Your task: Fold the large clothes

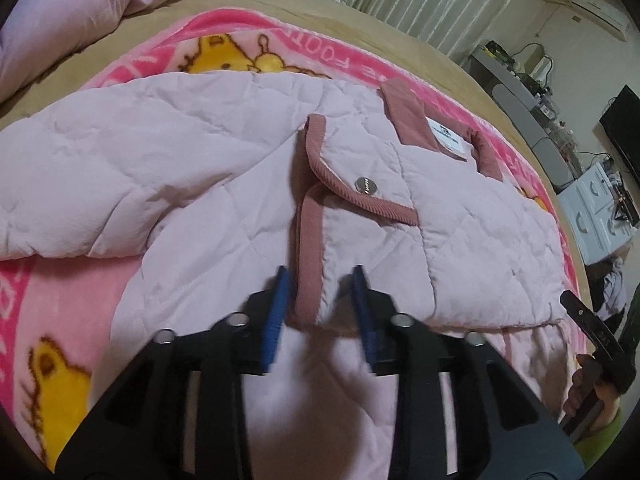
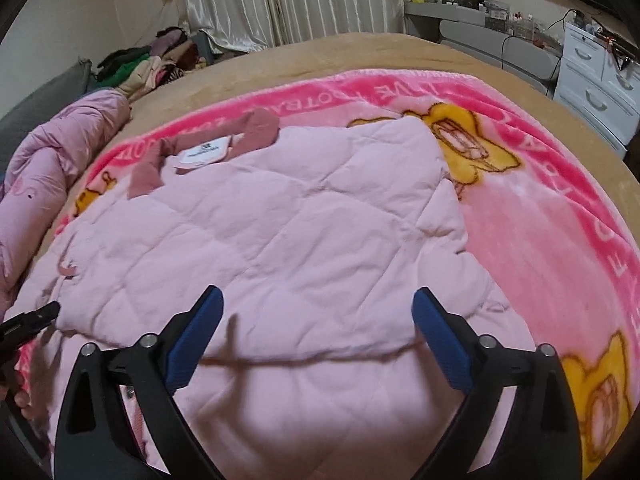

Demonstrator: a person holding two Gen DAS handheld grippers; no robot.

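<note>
On the bed (image 2: 360, 52), over a pink cartoon-bear blanket (image 2: 532, 216), lies the pale pink quilted jacket (image 2: 288, 216) I am folding, collar (image 2: 260, 128) toward the far side. My left tool (image 1: 320, 280) is partly spread, its blue pads either side of the dusty-rose trimmed edge (image 1: 310, 256) near the snap flap (image 1: 360, 184); I cannot tell whether they touch the cloth. My right tool (image 2: 318, 304) is spread wide above the jacket's near half, holding nothing.

I judge the main risk to be a shallow pinch. The padding is thick and slippery-looking, so the left tool may catch only the trim and let it slide out, or drag a lower layer and skew the fold. The blanket beneath could also be caught.

The jacket's nearest hem is hidden behind both tools. The sleeves are hard to make out, and the left view is motion-blurred.
</note>
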